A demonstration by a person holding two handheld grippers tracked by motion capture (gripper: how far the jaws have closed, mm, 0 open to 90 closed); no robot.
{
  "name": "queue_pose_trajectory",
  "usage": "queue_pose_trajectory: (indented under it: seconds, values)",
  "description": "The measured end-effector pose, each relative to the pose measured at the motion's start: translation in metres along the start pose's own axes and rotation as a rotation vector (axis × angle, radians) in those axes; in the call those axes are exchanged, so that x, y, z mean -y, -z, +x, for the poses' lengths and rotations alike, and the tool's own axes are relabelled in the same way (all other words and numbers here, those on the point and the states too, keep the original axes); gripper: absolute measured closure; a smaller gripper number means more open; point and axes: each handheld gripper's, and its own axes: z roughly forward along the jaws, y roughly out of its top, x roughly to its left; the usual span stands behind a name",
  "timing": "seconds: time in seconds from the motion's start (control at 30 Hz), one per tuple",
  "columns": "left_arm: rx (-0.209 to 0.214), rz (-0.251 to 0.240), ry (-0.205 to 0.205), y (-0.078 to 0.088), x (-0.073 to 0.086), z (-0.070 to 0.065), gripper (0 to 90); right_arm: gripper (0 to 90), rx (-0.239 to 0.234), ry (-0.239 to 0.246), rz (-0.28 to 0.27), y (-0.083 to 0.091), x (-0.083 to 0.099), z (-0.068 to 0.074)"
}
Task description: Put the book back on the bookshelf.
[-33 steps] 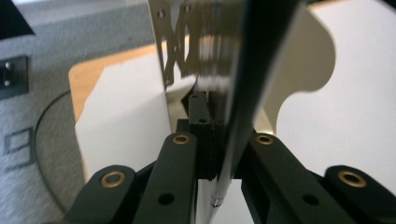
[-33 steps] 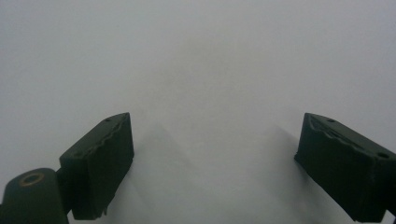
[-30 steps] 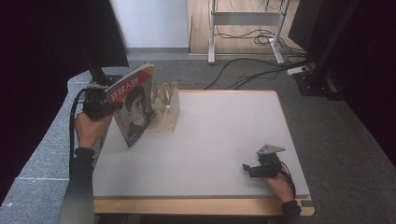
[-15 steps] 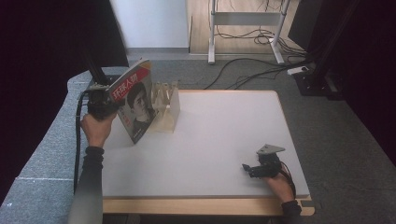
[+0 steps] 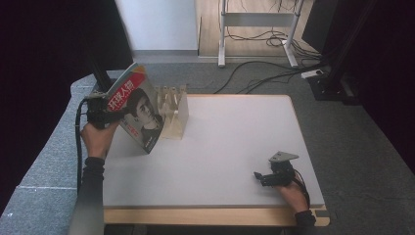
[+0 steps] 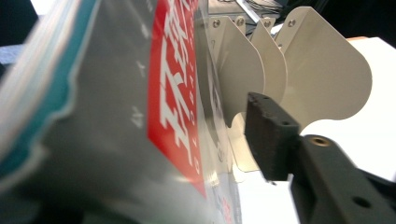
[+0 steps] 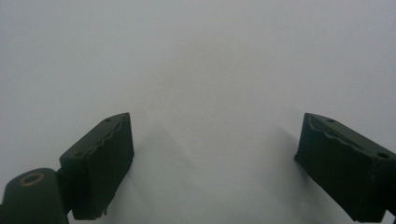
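your left gripper [image 5: 110,116] has just been opening, its jaws now standing off the magazine [image 5: 139,113] between them, red title block facing you. the magazine is leaning tilted against the divider rack [image 5: 175,113] at the table [image 5: 220,147]'s far left edge. your right gripper [image 5: 266,177] is resting open over bare tabletop near the front right edge.

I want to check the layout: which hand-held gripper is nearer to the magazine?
The left. The left hand-held gripper is at the magazine, its jaws just opened, one pad clear of the cover. The right hand-held gripper rests far off by the table's near right corner.
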Motion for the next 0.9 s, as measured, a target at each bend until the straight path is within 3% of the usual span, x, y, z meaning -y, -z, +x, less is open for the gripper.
queue_pose_trajectory:
  seconds: [0.2, 0.33, 0.77, 0.9]
  values:
    - [-0.022, -0.011, -0.05, 0.007, 0.002, -0.005, 29.5, 10.3, 0.0, 0.001, 0.0, 0.0, 0.0, 0.0]
    - [-0.011, -0.004, -0.067, 0.011, 0.006, -0.007, 18.1, 10.3, 0.0, 0.0, 0.0, 0.0, 0.0, 0.0]
    - [0.07, -0.014, -0.051, 0.031, 0.03, -0.009, 3.8, 10.4, -0.001, 0.001, 0.002, 0.0, 0.0, 0.0]
    - [0.076, -0.001, -0.082, 0.037, 0.04, -0.016, 0.0, 10.4, -0.001, 0.001, 0.002, 0.0, 0.0, 0.0]
